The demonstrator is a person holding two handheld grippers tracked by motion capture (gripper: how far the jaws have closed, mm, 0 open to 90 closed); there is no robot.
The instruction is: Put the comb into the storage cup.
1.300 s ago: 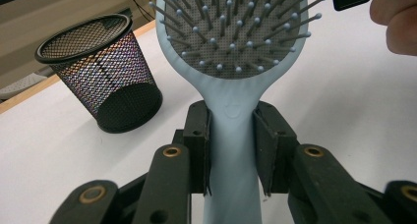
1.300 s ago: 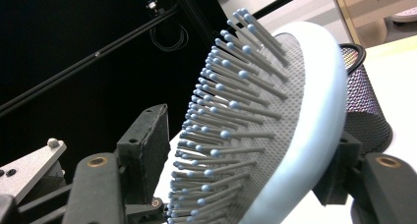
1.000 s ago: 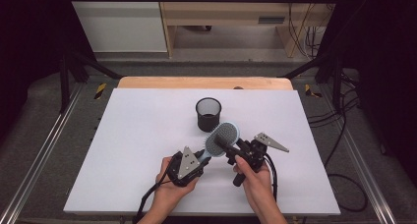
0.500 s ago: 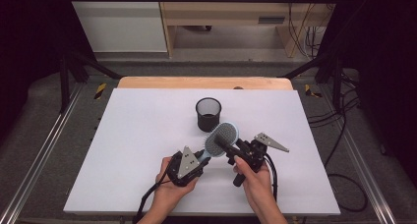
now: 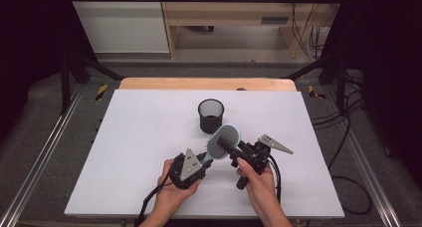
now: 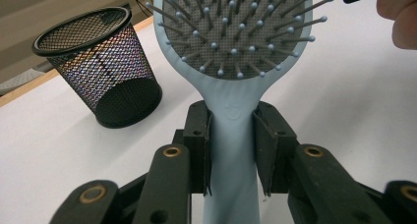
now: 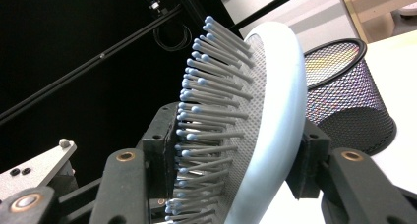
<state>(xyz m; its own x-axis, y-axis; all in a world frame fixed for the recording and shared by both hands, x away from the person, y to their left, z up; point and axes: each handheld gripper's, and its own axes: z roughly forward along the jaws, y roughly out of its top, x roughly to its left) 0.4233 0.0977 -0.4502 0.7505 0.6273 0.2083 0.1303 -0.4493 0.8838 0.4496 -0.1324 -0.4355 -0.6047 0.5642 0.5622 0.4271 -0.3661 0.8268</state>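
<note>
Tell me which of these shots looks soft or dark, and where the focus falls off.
High view: evenly lit white table, dark surroundings, slightly soft. Left gripper view: hairbrush and mesh cup crisp. Right gripper view: black backdrop at left, nearest bristles slightly blurred, the cup's mesh shimmering with colour.

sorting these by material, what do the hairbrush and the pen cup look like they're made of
Hairbrush: likely matte pale blue plastic, smooth moulded handle; grey pins with blue ball tips on a dotted grey pad, possibly rubber. Pen cup: apparently black-coated metal mesh, see-through woven wall under a solid rim.
</note>
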